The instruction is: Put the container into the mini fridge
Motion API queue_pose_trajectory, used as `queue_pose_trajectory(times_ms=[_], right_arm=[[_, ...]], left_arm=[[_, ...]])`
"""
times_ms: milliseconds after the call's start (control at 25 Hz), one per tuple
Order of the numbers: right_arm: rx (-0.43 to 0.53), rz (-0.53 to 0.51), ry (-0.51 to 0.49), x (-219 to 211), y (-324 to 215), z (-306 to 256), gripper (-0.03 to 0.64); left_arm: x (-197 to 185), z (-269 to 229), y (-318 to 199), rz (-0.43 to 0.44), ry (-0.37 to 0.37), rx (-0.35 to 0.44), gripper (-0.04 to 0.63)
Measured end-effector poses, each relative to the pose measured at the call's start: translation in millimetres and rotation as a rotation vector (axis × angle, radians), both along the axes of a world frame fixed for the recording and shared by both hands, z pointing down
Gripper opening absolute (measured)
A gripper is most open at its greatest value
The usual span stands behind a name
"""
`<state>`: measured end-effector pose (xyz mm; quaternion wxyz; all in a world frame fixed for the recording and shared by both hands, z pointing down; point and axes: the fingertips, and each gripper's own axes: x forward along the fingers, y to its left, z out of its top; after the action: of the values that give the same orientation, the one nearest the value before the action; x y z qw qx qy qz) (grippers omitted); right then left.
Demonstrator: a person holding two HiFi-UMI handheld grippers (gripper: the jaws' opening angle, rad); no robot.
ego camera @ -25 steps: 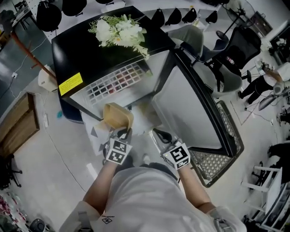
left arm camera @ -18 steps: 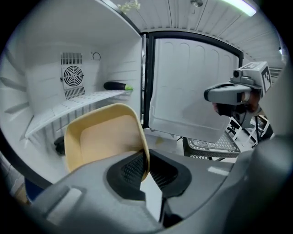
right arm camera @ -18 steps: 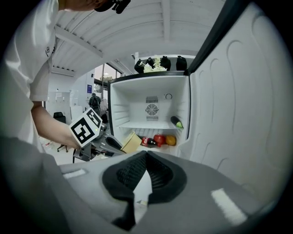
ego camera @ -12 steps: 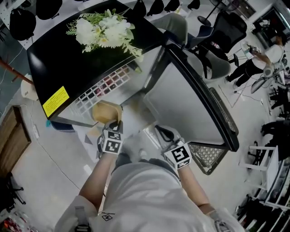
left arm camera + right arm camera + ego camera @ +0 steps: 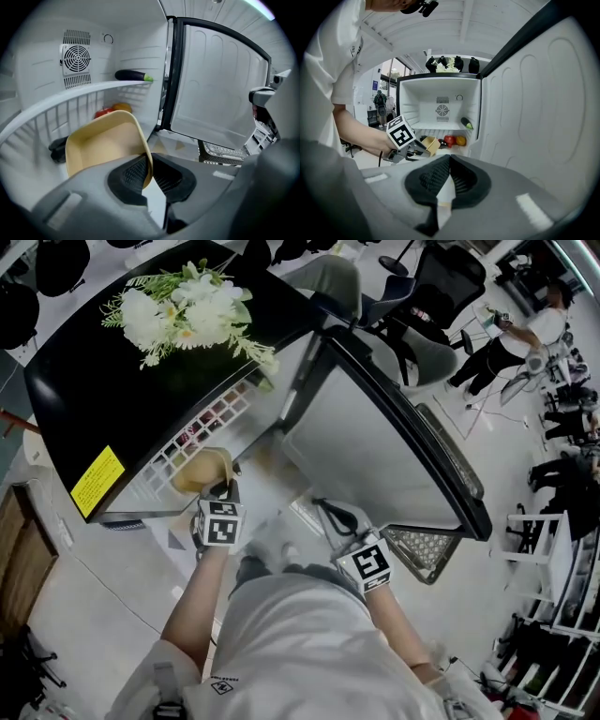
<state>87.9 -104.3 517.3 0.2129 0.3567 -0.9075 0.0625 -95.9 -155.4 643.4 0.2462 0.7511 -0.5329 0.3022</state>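
Forward went the left claw [image 5: 221, 491] with the tan container [image 5: 200, 470], nearer the open mini fridge [image 5: 56, 390] than a second earlier.
That claw pinched the container's rim; the container tilted up just ahead and left of it, at the mouth of the lower compartment under the wire shelf [image 5: 70, 96]. Beyond lay a red fruit [image 5: 104, 112] and an orange fruit [image 5: 123, 107]; above, an eggplant [image 5: 133, 75]. Right of the claw stood the door [image 5: 215, 89]. Behind, the right claw [image 5: 449, 180] was pressed together, empty.
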Motion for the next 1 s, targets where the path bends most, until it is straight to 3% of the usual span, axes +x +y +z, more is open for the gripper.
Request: queue_pose_trajectory(times_ms=[240, 480, 1000], right_arm=[[0.005, 0.030, 0.004, 2.5, -1.0, -1.7, 0.003], [0.005, 0.041, 0.010, 3.1, -1.2, -2.0, 0.003], [0.012, 0.062, 0.029, 6.1, -0.6, -3.1, 0.003]], left_arm=[[-11.1, 1.7, -13.2, -0.063, 0.042, 0.011, 0.018], [-16.0, 3.4, -22.3, -0.070, 0.052, 0.004, 0.028], [-14.1, 12.4, -42.2, -0.009, 0.032, -0.031, 0.077]])
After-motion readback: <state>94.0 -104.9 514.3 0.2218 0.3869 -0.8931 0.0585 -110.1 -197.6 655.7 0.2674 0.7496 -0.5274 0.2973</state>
